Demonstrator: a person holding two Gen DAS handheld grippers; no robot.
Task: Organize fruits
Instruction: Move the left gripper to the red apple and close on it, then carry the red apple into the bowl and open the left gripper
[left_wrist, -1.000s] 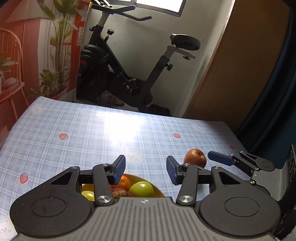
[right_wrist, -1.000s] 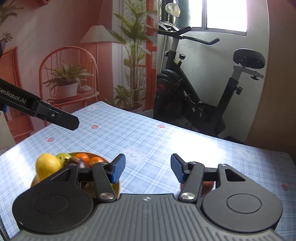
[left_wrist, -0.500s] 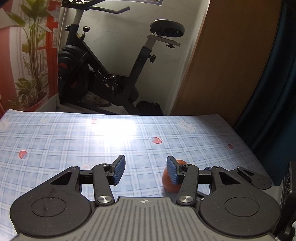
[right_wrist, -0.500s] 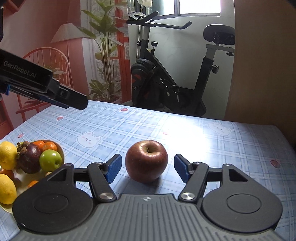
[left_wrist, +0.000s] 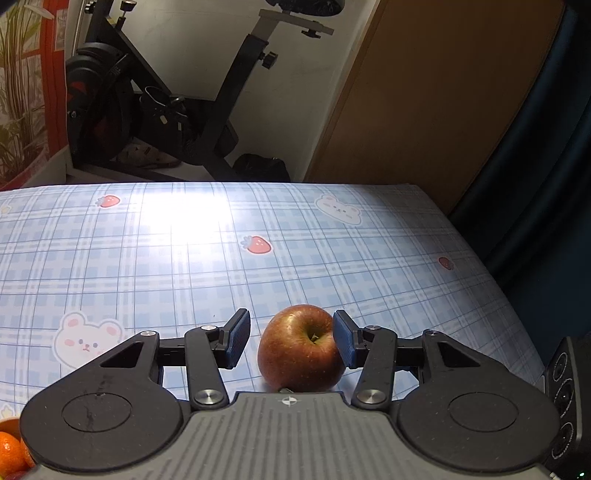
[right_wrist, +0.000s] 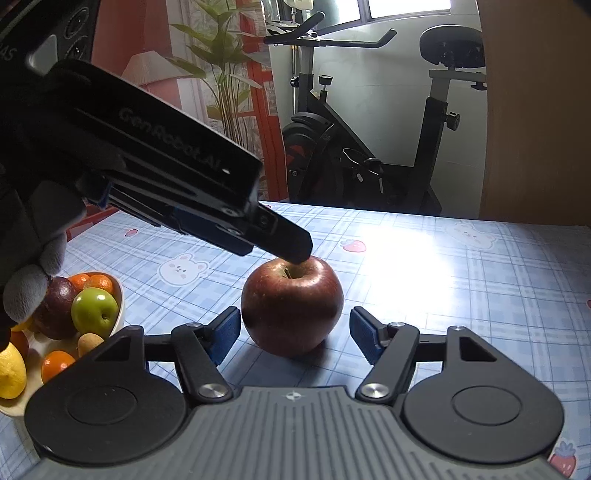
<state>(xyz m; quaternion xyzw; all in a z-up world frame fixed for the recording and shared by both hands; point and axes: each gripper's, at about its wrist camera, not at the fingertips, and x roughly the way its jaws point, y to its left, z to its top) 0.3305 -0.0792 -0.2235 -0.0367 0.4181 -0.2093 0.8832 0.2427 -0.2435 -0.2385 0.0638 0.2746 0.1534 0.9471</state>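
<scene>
Apple (left_wrist: 301, 349): newly bracketed by both wide-open grippers, left (left_wrist: 291, 338) and right (right_wrist: 295, 334); bowl (right_wrist: 119, 295) at 9 o'clock; grasp pending.

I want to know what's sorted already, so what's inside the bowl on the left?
The bowl holds a green apple, oranges, a lemon and a dark purple fruit. The left gripper's body and the gloved hand cover its far side.

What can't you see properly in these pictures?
- Round red apple: its underside, hidden by its own bulk, both views.
- Cream fruit bowl: the left part, cut by the right wrist view's edge and covered by a grey-gloved hand.
- Left gripper: whether its right pad touches the apple, left wrist view.
</scene>
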